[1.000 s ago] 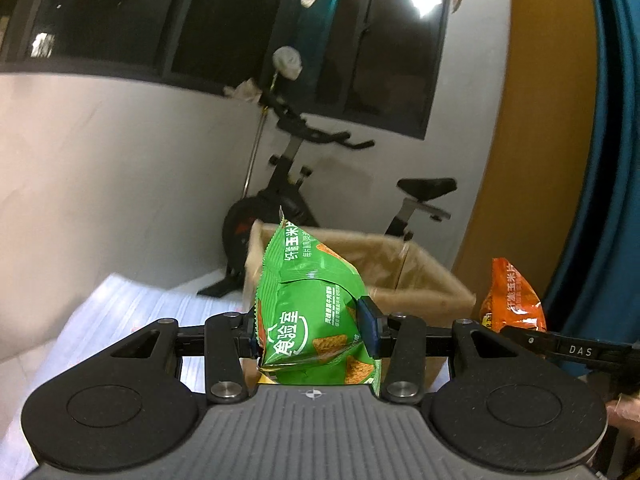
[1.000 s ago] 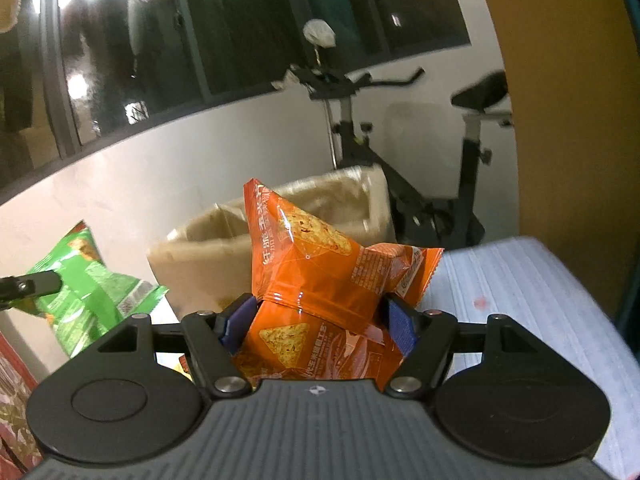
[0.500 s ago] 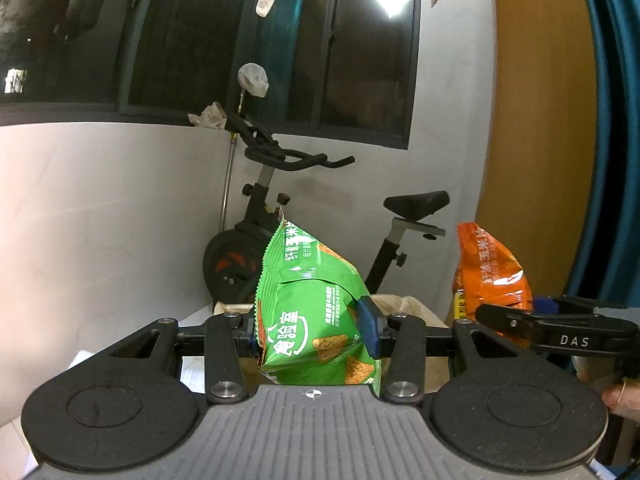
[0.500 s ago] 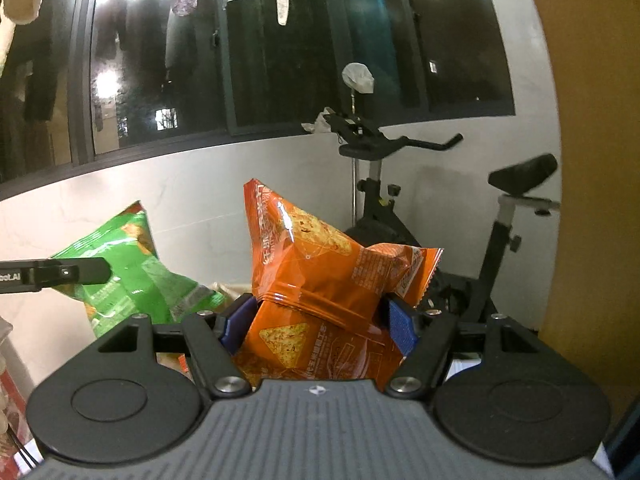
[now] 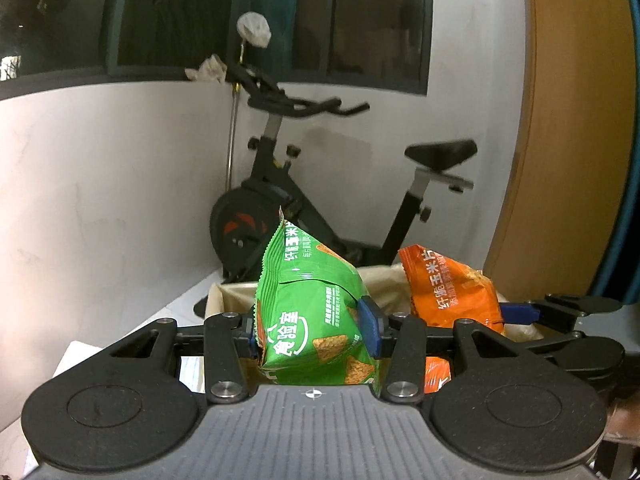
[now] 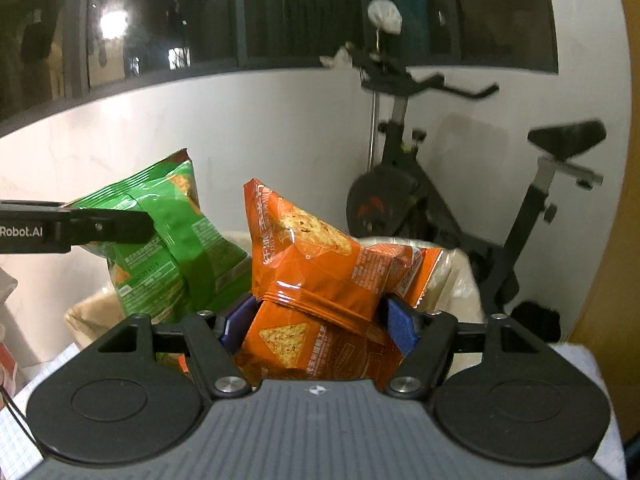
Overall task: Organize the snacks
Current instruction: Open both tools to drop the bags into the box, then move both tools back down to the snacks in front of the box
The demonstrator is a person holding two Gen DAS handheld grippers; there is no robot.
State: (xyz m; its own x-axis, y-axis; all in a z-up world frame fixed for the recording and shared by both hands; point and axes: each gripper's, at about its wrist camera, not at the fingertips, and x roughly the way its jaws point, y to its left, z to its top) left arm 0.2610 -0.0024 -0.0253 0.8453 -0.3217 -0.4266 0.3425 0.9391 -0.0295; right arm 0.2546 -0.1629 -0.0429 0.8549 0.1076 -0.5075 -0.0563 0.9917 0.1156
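The left gripper [image 5: 312, 330] pinched a crinkly green foil packet [image 5: 316, 320] and the right gripper [image 6: 318, 322] a glossy orange one [image 6: 320, 280], both above a soft beige fabric basket [image 5: 232, 296].

This is a room in a home, seemingly a spare corner or enclosed balcony used for exercise and drying laundry. A black exercise bike [image 5: 304, 200] stands in the middle of the frame against a plain white wall [image 5: 100, 184], with a crumpled cloth [image 5: 208, 70] draped on its handlebars. Above the wall, across the top of the frame, runs a band of dark-framed windows [image 6: 280, 12] showing night outside, with lamps reflected in the glass and what look like hanging garments at upper left. A wooden door or panel [image 5: 568, 128] fills the right edge, with a teal curtain [image 5: 634, 160] beside it. A beige fabric-lined basket [image 6: 452, 276] sits low in the frame.
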